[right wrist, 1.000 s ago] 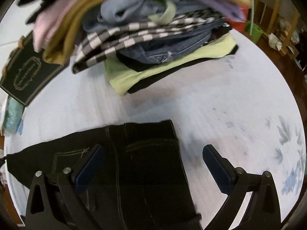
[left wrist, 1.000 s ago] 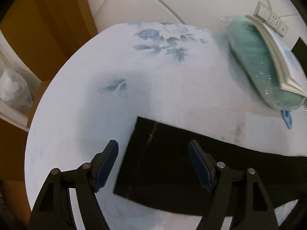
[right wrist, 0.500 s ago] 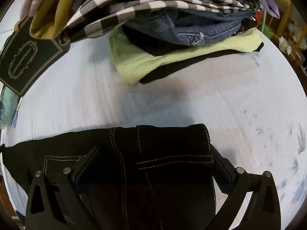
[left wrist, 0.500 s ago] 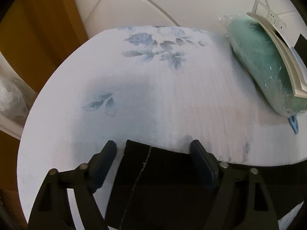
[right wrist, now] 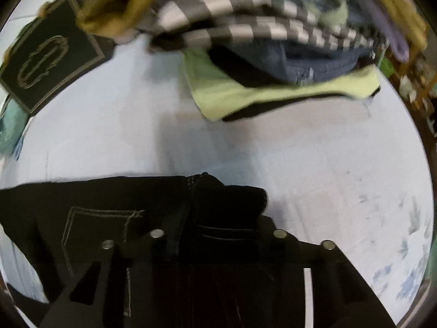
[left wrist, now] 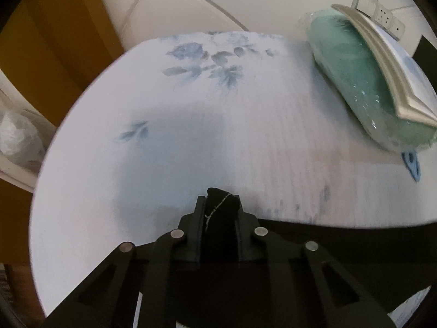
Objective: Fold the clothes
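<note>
The black trousers (right wrist: 114, 216) lie flat along the near edge of the tabletop (left wrist: 218, 125), on its pale cloth with a blue flower print. Their white-stitched pocket shows in the right wrist view.

The left gripper (left wrist: 220, 207) has just been closing; its jaws now pinch a bunched fold of the trousers' end, with black cloth and a white seam standing up between them. The right gripper (right wrist: 218, 218) has also just been closing and clamps the waistband end, where the fabric humps up between its jaws.

Toward the far edge sits a stack of folded clothes (right wrist: 273, 54): lime green near the bottom, denim, a grey-and-white check, mustard on top. A dark box (right wrist: 52, 60) with gold ornament lies beside the stack. At the far left corner, a clear plastic bag holds teal fabric (left wrist: 360, 82), with a framed picture (left wrist: 387, 73) resting on it.
</note>
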### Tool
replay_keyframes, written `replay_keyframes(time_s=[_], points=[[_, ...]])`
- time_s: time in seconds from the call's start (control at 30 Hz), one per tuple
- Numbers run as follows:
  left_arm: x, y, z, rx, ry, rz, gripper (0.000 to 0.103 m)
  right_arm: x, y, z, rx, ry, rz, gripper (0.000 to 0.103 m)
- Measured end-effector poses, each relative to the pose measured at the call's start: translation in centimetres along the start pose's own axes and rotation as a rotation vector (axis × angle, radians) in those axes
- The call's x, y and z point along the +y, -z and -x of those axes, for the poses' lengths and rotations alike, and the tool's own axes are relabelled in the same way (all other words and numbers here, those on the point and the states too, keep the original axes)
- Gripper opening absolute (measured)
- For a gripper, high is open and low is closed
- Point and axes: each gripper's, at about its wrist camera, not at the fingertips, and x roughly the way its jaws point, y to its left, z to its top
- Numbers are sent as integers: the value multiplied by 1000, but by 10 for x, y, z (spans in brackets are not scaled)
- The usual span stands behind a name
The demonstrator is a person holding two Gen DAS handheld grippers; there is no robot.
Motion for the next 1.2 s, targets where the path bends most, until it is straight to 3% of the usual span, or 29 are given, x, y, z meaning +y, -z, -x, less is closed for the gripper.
replay_keyframes(time_s=[0.17, 0.27, 0.43, 0.53, 0.67, 0.7, 0.77, 0.83, 0.93, 1.03, 1.2], points=[[18, 29, 85, -133, 15, 14, 16, -11, 18, 69, -153, -102, -7, 23], [28, 58, 155, -256, 8, 16, 16, -8, 42, 103, -236, -152, 37, 22], [52, 134, 237, -368, -17, 35, 16, -8, 96, 155, -342, -250, 118, 22], [70, 187, 248, -338, -33, 68, 16, -30, 130, 163, -318, -294, 134, 22], [82, 262, 230, -231, -43, 116, 17, -44, 177, 155, -191, -318, 149, 24], [81, 282, 218, -195, -48, 117, 17, -48, 188, 150, -148, -311, 152, 26], [79, 304, 201, -143, -48, 123, 19, -55, 205, 137, -61, -274, 144, 41], [77, 316, 189, -113, -61, 129, 19, -61, 215, 127, 14, -219, 142, 53], [75, 329, 178, -94, -70, 145, 19, -68, 223, 133, 52, -178, 141, 60], [73, 329, 187, -121, -67, 153, 19, -69, 216, 147, 25, -191, 137, 91], [71, 324, 202, -157, -76, 129, 19, -64, 191, 153, 4, -214, 101, 91]])
